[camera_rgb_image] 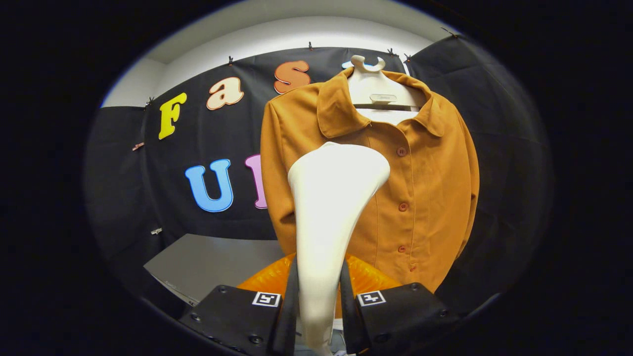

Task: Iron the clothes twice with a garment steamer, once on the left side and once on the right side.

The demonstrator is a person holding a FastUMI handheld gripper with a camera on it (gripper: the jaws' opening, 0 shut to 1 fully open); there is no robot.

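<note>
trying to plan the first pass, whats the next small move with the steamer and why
Probably ease the steamer forward until its head meets the shirt. The gripper is shut on the steamer's handle, and the wide head sits before the shirt's left half, beside the button line, though contact with the cloth cannot be told.

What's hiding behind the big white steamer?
Behind the steamer, clamped in the tongs, hangs the orange shirt on its white hanger. The steamer covers part of the shirt's front, so that patch cannot be seen.
</note>
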